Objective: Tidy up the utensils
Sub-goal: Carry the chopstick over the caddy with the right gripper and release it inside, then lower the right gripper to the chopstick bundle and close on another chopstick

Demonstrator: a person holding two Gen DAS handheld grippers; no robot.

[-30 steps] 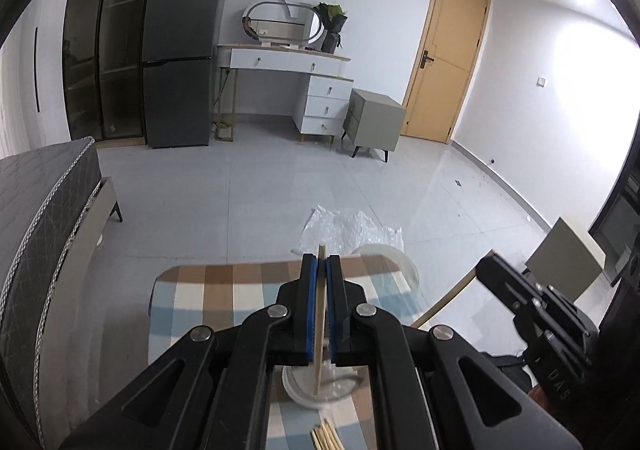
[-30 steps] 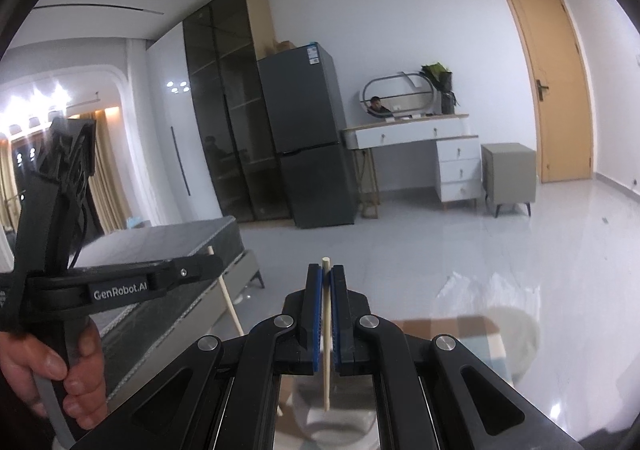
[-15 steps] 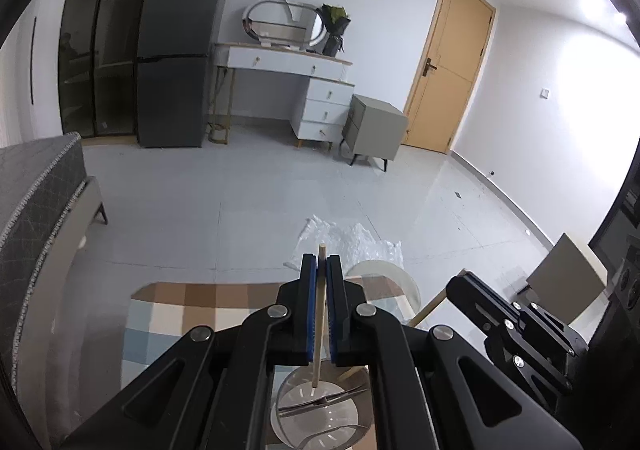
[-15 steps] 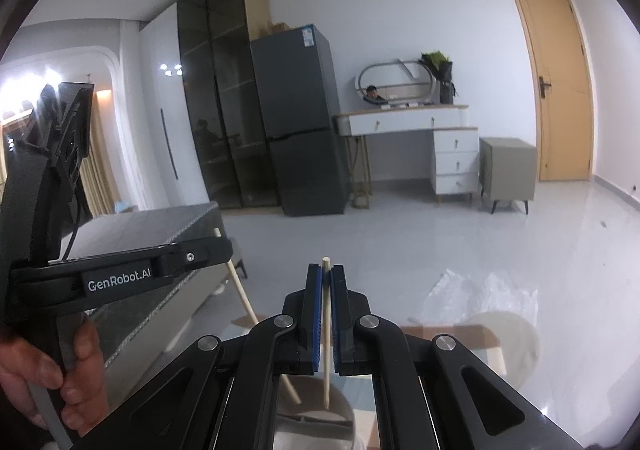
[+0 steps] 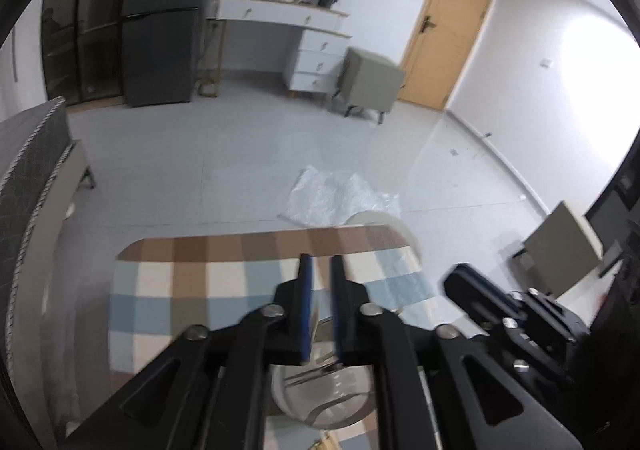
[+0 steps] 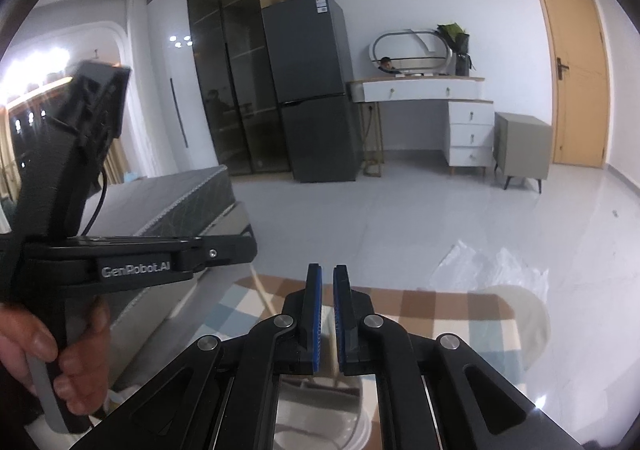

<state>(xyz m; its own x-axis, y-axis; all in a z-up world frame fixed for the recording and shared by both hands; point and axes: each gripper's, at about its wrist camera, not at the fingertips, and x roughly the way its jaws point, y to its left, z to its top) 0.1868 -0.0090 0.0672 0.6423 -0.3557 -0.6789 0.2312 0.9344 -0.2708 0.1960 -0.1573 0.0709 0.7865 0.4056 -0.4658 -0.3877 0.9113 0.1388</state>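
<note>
Hovering over the clear cup [image 5: 324,398] on the checked worktop [image 5: 180,290], I have just been opening my left tool [image 5: 320,262] and right tool [image 6: 327,270] a crack, the left empty and a chopstick [image 6: 334,370] low and seemingly loose between the right pads, so it could glance off the rim and miss.

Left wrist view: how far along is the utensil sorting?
Done: metal utensils lie in the cup. In hand: the left gripper has just been opening, nothing between its jaws; a chopstick shows low between the right gripper's parted jaws. Left: wooden sticks, apparently chopsticks, at the bottom edge.
</note>
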